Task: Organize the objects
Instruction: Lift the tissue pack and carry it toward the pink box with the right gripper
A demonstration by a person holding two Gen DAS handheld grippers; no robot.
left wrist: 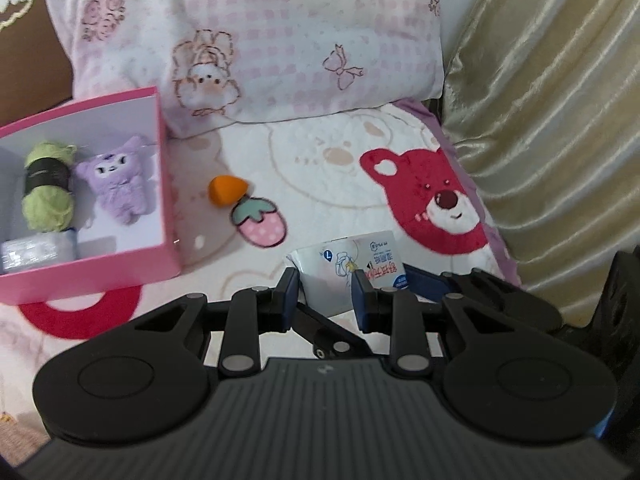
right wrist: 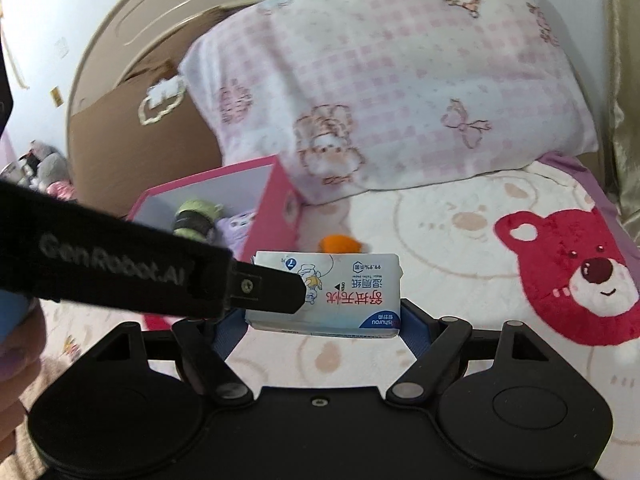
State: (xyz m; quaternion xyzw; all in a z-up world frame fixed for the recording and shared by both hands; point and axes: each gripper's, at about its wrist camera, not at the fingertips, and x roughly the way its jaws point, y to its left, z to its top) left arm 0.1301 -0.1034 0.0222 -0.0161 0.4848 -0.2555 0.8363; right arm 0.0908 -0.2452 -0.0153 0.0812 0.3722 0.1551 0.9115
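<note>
A white wet-wipe pack (right wrist: 332,292) with red Chinese print is held between both grippers above the bed. My right gripper (right wrist: 320,320) is shut on its two ends. My left gripper (left wrist: 326,288) is shut on the pack (left wrist: 344,268) at one end; its finger (right wrist: 272,288) crosses the pack in the right wrist view. An open pink box (left wrist: 160,184) stands to the left, holding green yarn (left wrist: 48,184), a purple plush (left wrist: 116,176) and a silver pack (left wrist: 38,252). An orange sponge (left wrist: 226,190) lies on the blanket between box and pack.
A pink checked pillow (left wrist: 280,40) lies behind the box. The bear-print blanket (left wrist: 432,196) covers the bed, with a strawberry patch (left wrist: 262,224) by the sponge. Gold curtain (left wrist: 560,120) hangs at the right. A brown cardboard box (right wrist: 132,128) stands at back left.
</note>
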